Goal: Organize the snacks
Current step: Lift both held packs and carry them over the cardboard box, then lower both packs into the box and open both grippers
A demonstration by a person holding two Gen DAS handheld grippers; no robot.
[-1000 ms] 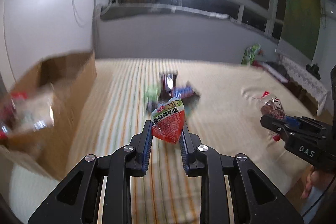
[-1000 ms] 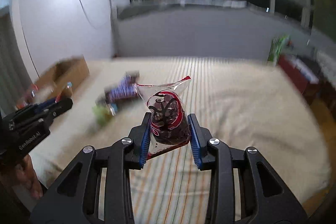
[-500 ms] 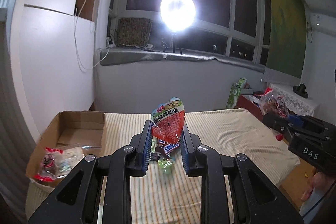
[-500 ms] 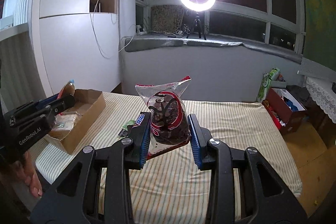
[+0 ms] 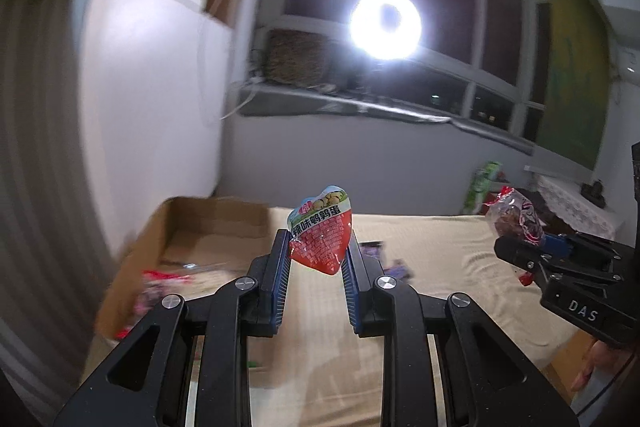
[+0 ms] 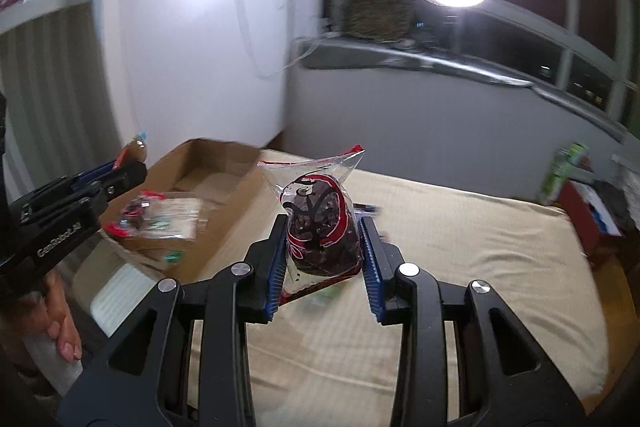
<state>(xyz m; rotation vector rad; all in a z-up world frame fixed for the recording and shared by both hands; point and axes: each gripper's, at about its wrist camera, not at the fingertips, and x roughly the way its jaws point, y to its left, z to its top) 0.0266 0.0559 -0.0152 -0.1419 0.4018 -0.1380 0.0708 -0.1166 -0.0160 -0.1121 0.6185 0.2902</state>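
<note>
- Left gripper clamped on red egg-snack pouch, tip pointing down.
- Cardboard box at 10 o'clock, nearer to left.
- Right gripper clamped on dark date bag; cardboard box also at 10 o'clock.

The bed was covered with a pale cream, faintly striped sheet, wrinkled in places. At its far left corner sat an open cardboard box, flaps up, resting directly on the bedding; a few snack bags lay inside it, too blurred to tell apart. Near the middle of the bed, well apart from the box, a small cluster of dark wrapped snacks lay loose on the sheet. A green packet rested close by, mostly hidden from where I stood.
</note>
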